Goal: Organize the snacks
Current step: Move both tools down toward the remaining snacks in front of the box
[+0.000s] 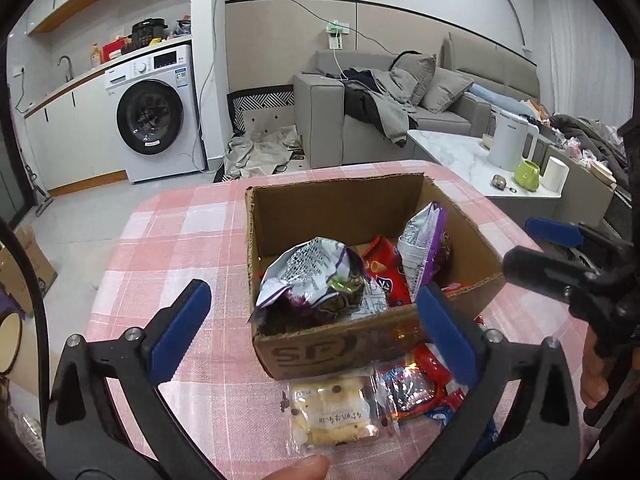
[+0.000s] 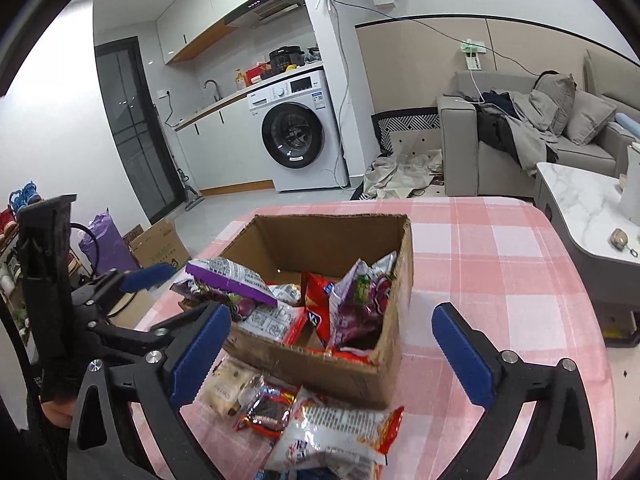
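The cardboard box [image 1: 352, 344] of snack bags [image 1: 316, 280] sits mid-frame on the pink checked table [image 1: 180, 240], beyond both fingertips. Left gripper [image 1: 312, 332] and right gripper [image 2: 332, 356] gape wide, holding nothing; loose packets [image 2: 332, 436] lie below.

White walls and a pale tiled floor [image 2: 224, 216] framed a kitchenette with a washing machine [image 1: 154, 118] under the counter; a grey sofa [image 1: 384, 112] strewn with clothes stood against a beige panelled wall, beside a marble-topped coffee table [image 1: 460, 152]
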Available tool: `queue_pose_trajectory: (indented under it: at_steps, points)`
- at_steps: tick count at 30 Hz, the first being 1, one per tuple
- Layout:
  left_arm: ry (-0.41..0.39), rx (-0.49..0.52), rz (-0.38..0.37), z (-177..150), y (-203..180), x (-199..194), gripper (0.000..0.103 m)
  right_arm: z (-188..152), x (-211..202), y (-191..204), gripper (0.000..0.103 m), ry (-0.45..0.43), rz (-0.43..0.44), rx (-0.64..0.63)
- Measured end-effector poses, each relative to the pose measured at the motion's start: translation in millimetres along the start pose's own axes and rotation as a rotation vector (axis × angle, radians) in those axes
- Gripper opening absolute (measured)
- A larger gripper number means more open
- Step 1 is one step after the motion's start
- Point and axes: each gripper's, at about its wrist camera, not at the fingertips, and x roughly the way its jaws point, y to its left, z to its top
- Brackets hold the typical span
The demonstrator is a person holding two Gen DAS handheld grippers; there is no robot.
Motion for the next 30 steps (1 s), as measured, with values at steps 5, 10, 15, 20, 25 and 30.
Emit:
queue_pose_trajectory:
  at_steps: [5,10,15,20,25,30]
  points:
    - [-0.004,-0.019,0.002,-11,3,-21,0.103,-14,-12,-4,0.103,0.017,-0.013,0.023]
    - [0.001,-0.025,0.018,-26,8,-36,0.103,-27,-23,-4,0.103,0.037,-0.033,0.026]
    - [0.020,-0.023,0.014,-41,10,-42,0.103,-40,-30,-5,0.103,0.061,-0.036,0.037]
    - [0.026,-0.026,0.011,-54,12,-46,0.103,-50,-32,-3,0.103,0.071,-0.017,0.040]
    - [0.044,-0.019,0.012,-60,10,-45,0.103,-55,-28,3,0.103,0.106,-0.016,0.018]
    - [0.067,-0.015,0.013,-64,7,-38,0.103,-59,-19,1,0.103,0.140,-0.024,0.020]
